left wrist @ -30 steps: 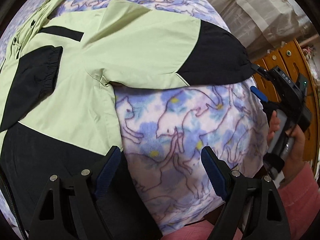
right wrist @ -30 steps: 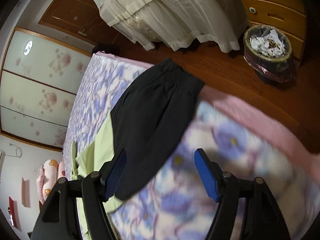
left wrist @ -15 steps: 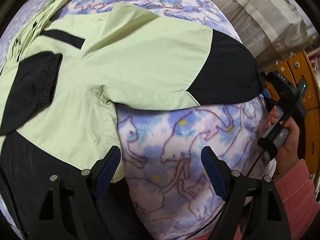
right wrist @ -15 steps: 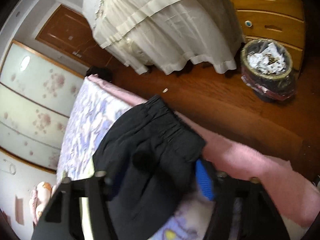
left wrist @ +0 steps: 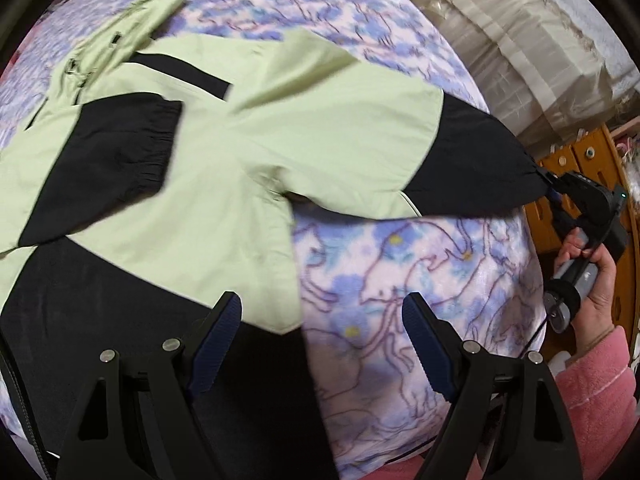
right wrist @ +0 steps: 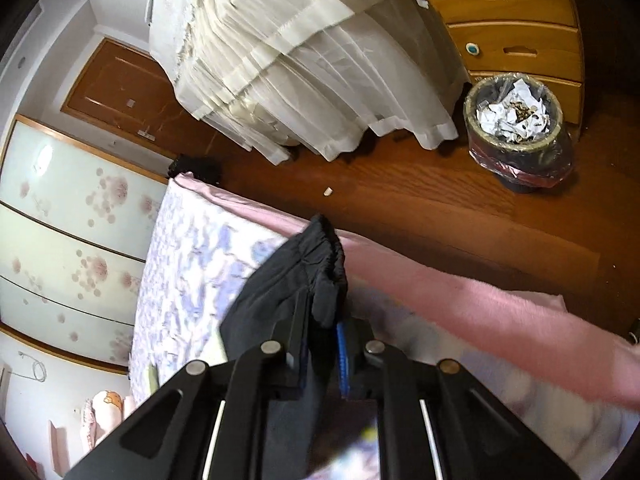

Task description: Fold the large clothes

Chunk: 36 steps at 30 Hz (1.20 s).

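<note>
Your right claw (right wrist: 322, 340) is clamped on the black cuff (right wrist: 324, 264) of the jacket's sleeve, the gathered fabric bunched between its blue-padded fingers (right wrist: 341, 354) at the edge of the bed (right wrist: 188, 264). In the left wrist view the same right claw (left wrist: 554, 190) pinches the tip of that sleeve (left wrist: 460, 160), which stretches out from the jacket (left wrist: 224, 184) toward the bed's right side, with your right hand (left wrist: 588, 280) wrapped around the grey handle below it. Your left claw (left wrist: 320, 340) stands wide apart and holds nothing, hovering over the jacket's lower right corner where the black hem panel (left wrist: 160, 320) meets the floral blanket (left wrist: 420, 280). The light green and black jacket lies spread flat on the bed, its other sleeve folded across the chest so that its black cuff end (left wrist: 108, 160) rests on the green body, and its hood (left wrist: 132, 20) points toward the far end of the bed. A pink blanket border (right wrist: 460, 300) runs along the bed's near edge. Beyond it, on the brown wooden floor (right wrist: 400, 200), a lined waste bin (right wrist: 516, 156) full of crumpled paper stands just beside a wooden chest of drawers (right wrist: 520, 24), with white curtains (right wrist: 300, 60) hanging down to the floor near them.
</note>
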Each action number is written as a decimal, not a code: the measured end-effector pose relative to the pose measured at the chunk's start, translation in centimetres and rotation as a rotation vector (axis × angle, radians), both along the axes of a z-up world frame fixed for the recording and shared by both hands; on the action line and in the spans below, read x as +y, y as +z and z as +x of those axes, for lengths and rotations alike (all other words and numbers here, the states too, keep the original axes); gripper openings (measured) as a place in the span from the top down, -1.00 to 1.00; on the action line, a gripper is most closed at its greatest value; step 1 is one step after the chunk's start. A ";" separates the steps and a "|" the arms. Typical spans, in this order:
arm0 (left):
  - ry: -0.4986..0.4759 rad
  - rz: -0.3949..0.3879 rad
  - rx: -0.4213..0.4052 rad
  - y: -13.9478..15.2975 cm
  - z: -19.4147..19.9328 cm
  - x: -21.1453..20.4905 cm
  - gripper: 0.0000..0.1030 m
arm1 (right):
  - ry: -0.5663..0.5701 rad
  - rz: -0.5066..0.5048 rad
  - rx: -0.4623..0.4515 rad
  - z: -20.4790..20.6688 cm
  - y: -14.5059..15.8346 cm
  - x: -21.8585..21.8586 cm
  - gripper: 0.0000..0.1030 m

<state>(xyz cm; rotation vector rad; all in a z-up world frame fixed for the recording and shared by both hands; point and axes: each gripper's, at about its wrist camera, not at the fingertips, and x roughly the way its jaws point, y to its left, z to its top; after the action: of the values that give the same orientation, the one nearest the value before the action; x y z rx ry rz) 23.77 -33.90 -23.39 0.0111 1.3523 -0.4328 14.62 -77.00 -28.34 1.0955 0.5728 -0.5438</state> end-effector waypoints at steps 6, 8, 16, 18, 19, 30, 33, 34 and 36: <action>0.056 -0.020 -0.032 2.0 -0.1 6.3 -0.58 | 0.068 -0.177 -0.011 2.3 7.4 5.9 0.80; 0.077 -0.031 -0.049 2.6 -0.2 9.2 -0.58 | 0.099 -0.225 -0.036 3.3 9.4 8.2 0.81; 0.102 -0.065 -0.072 3.8 1.1 20.5 -0.58 | 0.254 -0.487 -0.104 8.4 17.7 22.8 0.81; 0.114 -0.076 -0.077 4.4 1.6 23.1 -0.58 | 0.298 -0.536 -0.124 9.6 19.3 27.4 0.81; 0.123 -0.086 -0.079 4.7 2.1 25.1 -0.58 | 0.313 -0.548 -0.130 10.0 19.7 28.8 0.81; 0.226 -0.083 -0.110 5.0 5.6 41.1 -0.58 | 0.503 -0.534 -0.183 17.4 18.4 47.3 0.81; 0.260 -0.079 -0.100 4.0 6.3 44.8 -0.58 | 0.557 -0.492 -0.169 19.8 16.4 52.1 0.81; 0.276 -0.080 -0.089 3.5 6.7 46.2 -0.58 | 0.578 -0.492 -0.147 20.5 15.6 53.4 0.81; 0.302 -0.074 -0.077 2.8 7.0 47.8 -0.58 | 0.637 -0.501 -0.098 22.1 13.7 56.2 0.81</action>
<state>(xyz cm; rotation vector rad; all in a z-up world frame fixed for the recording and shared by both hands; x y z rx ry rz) 30.82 13.85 -20.62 -0.2327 1.2369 -0.2244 36.76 -20.81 -14.66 0.4198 0.6180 -0.0611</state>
